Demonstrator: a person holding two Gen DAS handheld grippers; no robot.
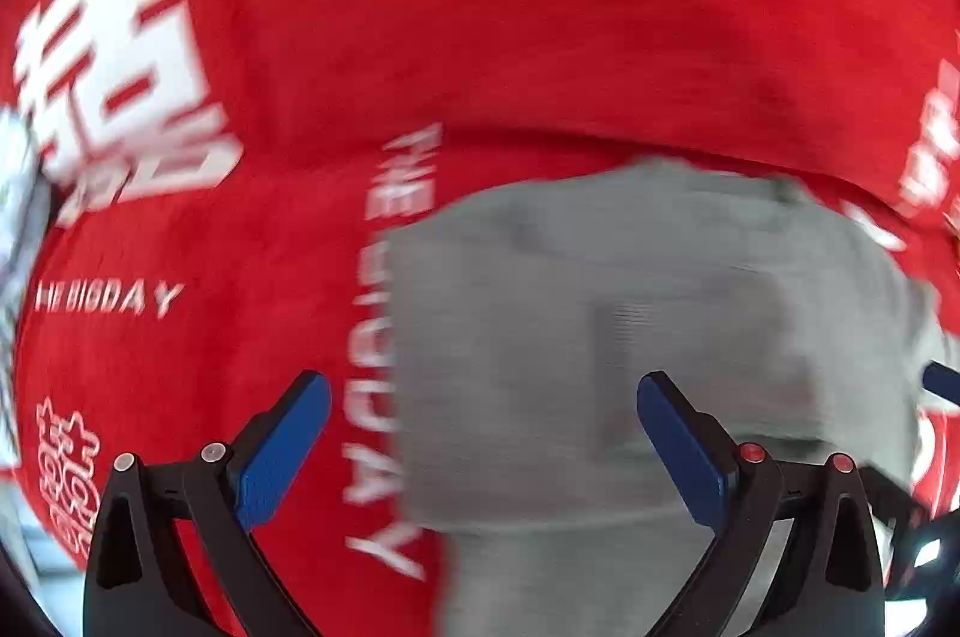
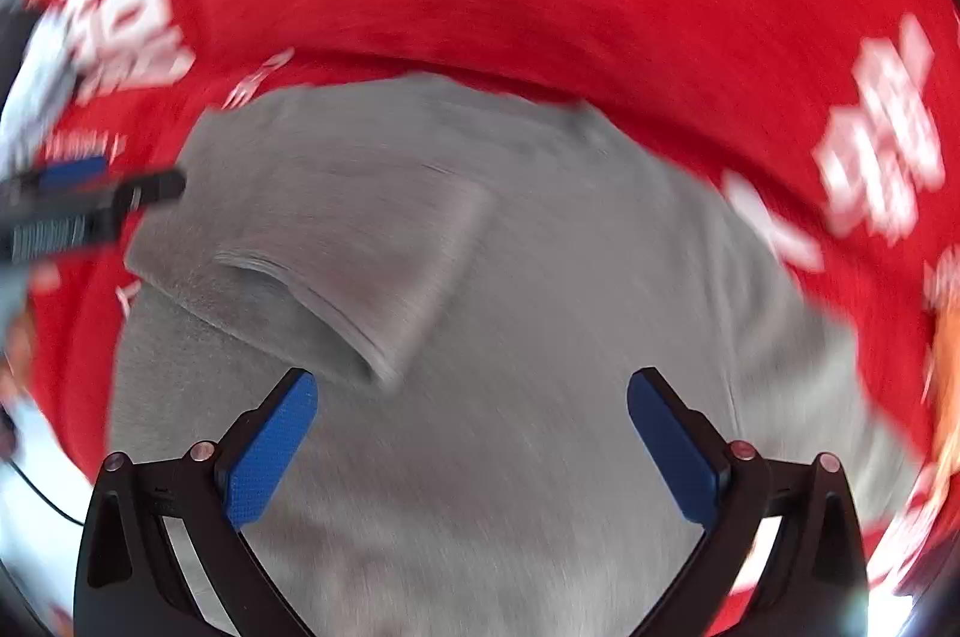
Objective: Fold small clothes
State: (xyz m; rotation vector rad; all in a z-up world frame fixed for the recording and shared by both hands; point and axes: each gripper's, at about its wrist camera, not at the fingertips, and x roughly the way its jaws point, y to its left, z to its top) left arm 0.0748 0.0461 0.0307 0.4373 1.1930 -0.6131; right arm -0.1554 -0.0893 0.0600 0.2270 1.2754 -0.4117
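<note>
A small grey garment (image 1: 660,307) lies on the red cloth; both views are blurred. In the right wrist view the grey garment (image 2: 540,307) fills the centre, with a folded-over flap (image 2: 360,247) lying on its left part. My left gripper (image 1: 483,385) hangs open just above the garment's left edge, with nothing between its blue pads (image 1: 282,451). Above the garment's middle my right gripper (image 2: 473,379) is open too, its pads (image 2: 270,457) empty. The left gripper (image 2: 90,199) shows at the left edge of the right wrist view, by the flap.
A red tablecloth (image 1: 480,6) with large white characters and the words "THE BIG DAY" (image 1: 108,298) covers the surface. A pale patterned thing (image 1: 18,217) sits at its left edge. Something orange (image 2: 945,367) shows at the far right. The cloth's edge (image 2: 72,427) runs along the lower left.
</note>
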